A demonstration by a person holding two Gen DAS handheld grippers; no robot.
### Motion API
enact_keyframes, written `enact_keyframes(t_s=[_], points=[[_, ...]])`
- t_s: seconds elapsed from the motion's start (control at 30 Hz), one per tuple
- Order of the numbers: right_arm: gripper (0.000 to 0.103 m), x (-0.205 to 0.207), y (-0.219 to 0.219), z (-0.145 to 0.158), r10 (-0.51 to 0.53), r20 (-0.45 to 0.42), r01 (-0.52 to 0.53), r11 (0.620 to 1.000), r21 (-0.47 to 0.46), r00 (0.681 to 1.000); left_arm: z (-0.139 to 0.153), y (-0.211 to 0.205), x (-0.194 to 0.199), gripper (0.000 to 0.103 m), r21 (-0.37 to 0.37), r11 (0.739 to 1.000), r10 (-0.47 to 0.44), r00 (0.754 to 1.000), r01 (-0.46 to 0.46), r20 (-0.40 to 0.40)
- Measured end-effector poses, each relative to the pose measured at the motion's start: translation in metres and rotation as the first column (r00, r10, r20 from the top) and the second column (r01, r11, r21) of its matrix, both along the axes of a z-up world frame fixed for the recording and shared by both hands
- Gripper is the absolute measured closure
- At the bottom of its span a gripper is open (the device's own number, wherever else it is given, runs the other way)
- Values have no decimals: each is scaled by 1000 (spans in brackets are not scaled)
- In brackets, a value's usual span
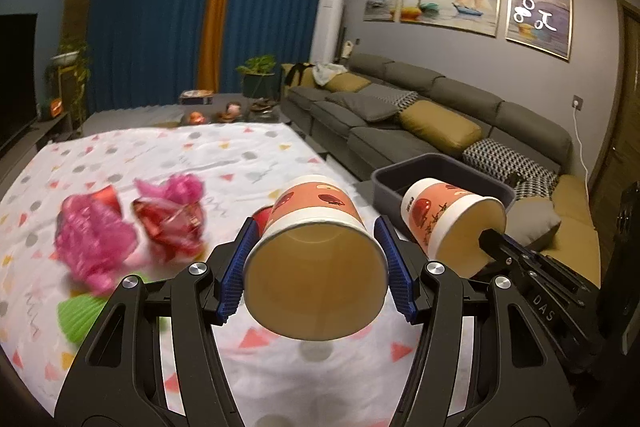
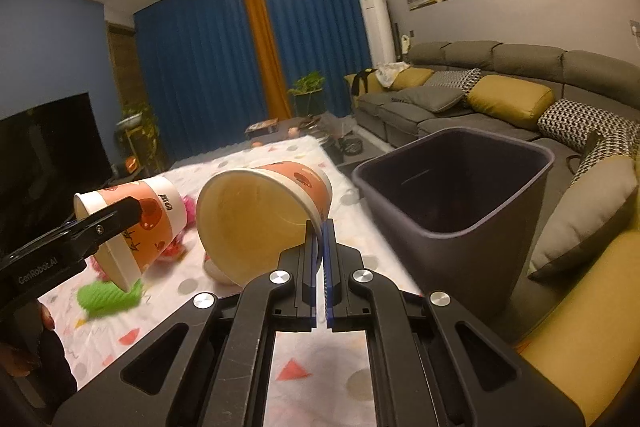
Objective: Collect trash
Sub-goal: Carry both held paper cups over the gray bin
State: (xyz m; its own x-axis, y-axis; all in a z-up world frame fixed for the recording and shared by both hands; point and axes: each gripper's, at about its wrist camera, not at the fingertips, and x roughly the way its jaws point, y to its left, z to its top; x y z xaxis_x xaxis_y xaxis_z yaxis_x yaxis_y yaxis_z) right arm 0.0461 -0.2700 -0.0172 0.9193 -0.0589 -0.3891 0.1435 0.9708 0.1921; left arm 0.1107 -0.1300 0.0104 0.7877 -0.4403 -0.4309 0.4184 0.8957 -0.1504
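Above the patterned surface [image 1: 248,155], my left tongs [image 1: 316,259] clasp one paper cup [image 1: 316,267]; my right tongs [image 2: 320,251] pinch another cup's [image 2: 256,215] rim beside the bin [image 2: 452,203]. Pink wrappers [image 1: 96,239] lie left.

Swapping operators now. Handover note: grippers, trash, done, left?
Left gripper: shut across the body of a cup, held on its side above the table.
Right gripper: pinching the rim of a second cup, also airborne.
Bin: to the right beside the table; contents unclear.
Left: drop both cups in, then the pink wrappers and the green liner on the cloth.
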Motion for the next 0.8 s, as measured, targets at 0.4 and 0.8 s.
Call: enact_keyframes(t_s=[0.4,0.8], points=[[99,5,-71,21,-171,66,171,985,9,983,22,-85,28,45,-5,994,-111,993,111,28],[99,27,-128,13,-307,36,308,951,-9,951,16,-171,73,45,-9,976,-218,976,218,6]])
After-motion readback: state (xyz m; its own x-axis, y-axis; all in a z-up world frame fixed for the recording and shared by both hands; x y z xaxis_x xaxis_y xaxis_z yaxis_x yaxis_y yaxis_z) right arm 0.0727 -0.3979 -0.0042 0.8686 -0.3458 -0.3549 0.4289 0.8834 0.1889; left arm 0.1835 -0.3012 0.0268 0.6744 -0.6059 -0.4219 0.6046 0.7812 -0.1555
